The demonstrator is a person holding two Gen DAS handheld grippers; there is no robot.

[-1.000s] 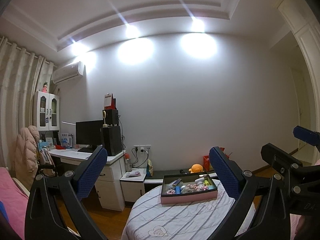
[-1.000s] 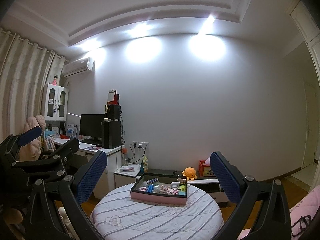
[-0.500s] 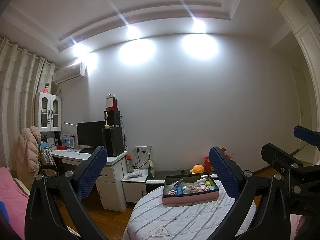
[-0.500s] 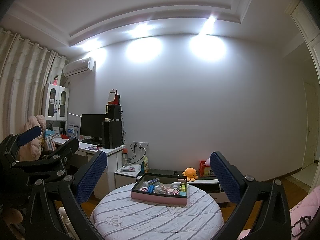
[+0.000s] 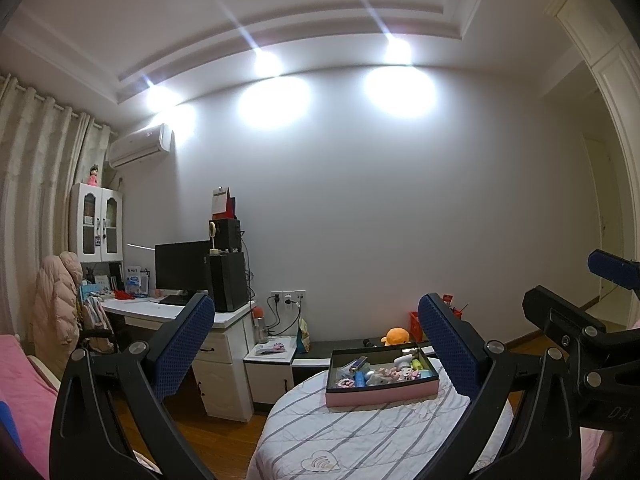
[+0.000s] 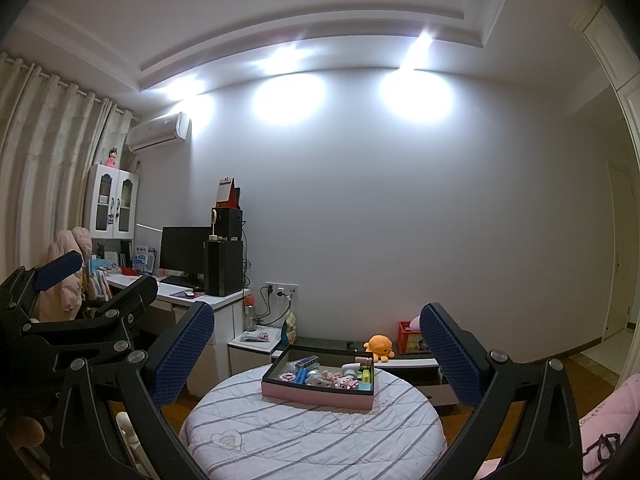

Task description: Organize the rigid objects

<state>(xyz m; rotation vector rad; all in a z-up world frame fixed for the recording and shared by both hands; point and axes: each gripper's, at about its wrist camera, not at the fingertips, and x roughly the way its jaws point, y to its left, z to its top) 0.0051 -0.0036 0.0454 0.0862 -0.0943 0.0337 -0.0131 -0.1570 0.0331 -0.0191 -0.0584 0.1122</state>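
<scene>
A pink-walled box (image 5: 380, 397) (image 6: 316, 395) with a dark rim stands on a round table (image 5: 360, 436) (image 6: 312, 436) covered in a striped white cloth. Several small items lie jumbled inside the box, among them a blue one, a yellow-green one and pink trinkets. My left gripper (image 5: 314, 308) is open and empty, held in the air well short of the table. My right gripper (image 6: 318, 316) is likewise open and empty, level with the left. Each gripper shows in the other's view: the right gripper (image 5: 572, 284) at the right edge, the left gripper (image 6: 102, 276) at the left edge.
A white desk (image 5: 168, 312) with a monitor (image 5: 182, 266) and black tower (image 5: 228, 280) stands at the left, beside a chair with a pink coat (image 5: 56, 300). Behind the table, a low black cabinet (image 6: 332, 344) carries an orange plush toy (image 6: 379, 347) and a red crate (image 6: 410, 338). Pink bedding (image 5: 24, 400) lies at the lower left.
Both views have drifted only slightly, and the box sits a touch higher in frame. Both grippers have stayed open and empty.
</scene>
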